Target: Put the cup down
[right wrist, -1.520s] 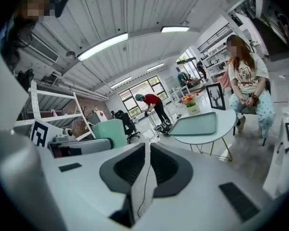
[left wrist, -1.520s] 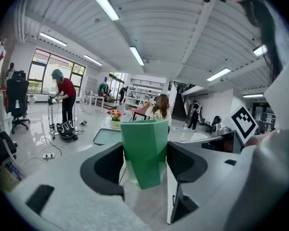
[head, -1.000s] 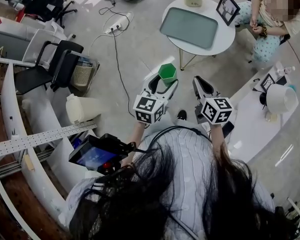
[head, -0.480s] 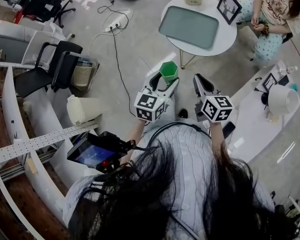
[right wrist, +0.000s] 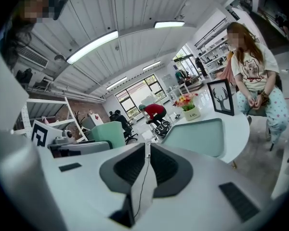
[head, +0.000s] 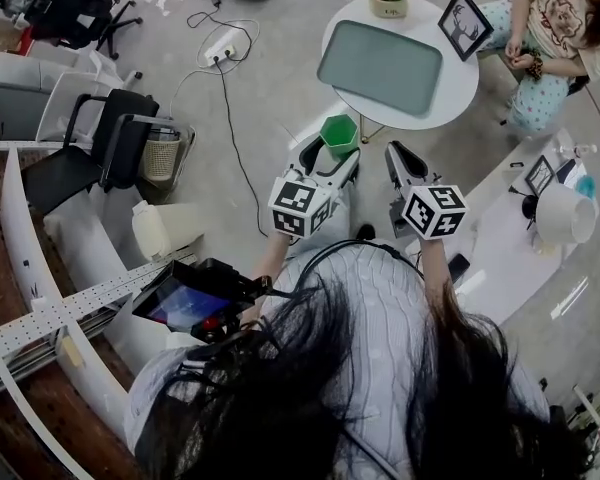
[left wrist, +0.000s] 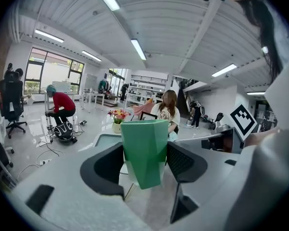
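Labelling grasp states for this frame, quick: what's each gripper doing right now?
Left gripper: closed on the green cup.
Right gripper: closed, nothing between its fingers.

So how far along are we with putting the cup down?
Done: the green cup is gripped upright in the left claw. In hand: it hangs in the air near the round white table, resting on nothing yet. Left to do: bring it over the table, set it down and open the claw. The right claw is shut and empty.
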The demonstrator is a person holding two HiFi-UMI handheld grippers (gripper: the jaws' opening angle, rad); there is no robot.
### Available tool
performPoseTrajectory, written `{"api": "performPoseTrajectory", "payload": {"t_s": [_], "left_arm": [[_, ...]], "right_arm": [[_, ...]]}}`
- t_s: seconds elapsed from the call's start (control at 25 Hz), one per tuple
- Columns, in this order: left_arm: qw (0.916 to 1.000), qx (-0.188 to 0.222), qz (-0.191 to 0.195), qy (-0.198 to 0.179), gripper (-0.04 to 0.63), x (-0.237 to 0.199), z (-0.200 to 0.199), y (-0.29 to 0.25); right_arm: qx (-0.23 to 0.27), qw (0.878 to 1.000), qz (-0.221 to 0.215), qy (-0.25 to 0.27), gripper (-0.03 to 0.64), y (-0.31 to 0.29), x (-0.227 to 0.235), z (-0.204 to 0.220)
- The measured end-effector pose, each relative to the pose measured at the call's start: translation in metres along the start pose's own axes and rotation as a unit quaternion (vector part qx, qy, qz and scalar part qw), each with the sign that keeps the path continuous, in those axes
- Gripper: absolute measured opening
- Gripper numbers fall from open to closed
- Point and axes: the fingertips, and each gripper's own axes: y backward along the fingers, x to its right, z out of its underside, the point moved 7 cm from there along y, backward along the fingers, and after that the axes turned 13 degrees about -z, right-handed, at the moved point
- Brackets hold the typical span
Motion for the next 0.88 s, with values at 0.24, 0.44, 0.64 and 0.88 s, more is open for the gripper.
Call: {"api": "performPoseTrajectory", "payload": {"t_s": [0.24,0.44,0.64,0.88], "left_arm": [[0.9999,-0.006,0.011,0.001,0.291,-0.028,-0.016,-0.034],[0.9996,-0.014,0.026,-0.003,0.291,-0.042,-0.026,-0.068],[0.999,-0.021,0.039,-0.006,0.291,-0.056,-0.034,-0.1],[0.9986,-0.028,0.043,-0.01,0.291,-0.075,-0.038,-0.142]], "right_arm": [[-0.004,1.0,0.014,-0.004,0.051,-0.03,0.011,-0.019],[-0.006,0.999,0.029,-0.012,0.051,-0.048,0.03,-0.032],[-0.007,0.999,0.045,-0.021,0.051,-0.063,0.045,-0.043],[-0.011,0.998,0.053,-0.027,0.051,-0.086,0.064,-0.051]]}}
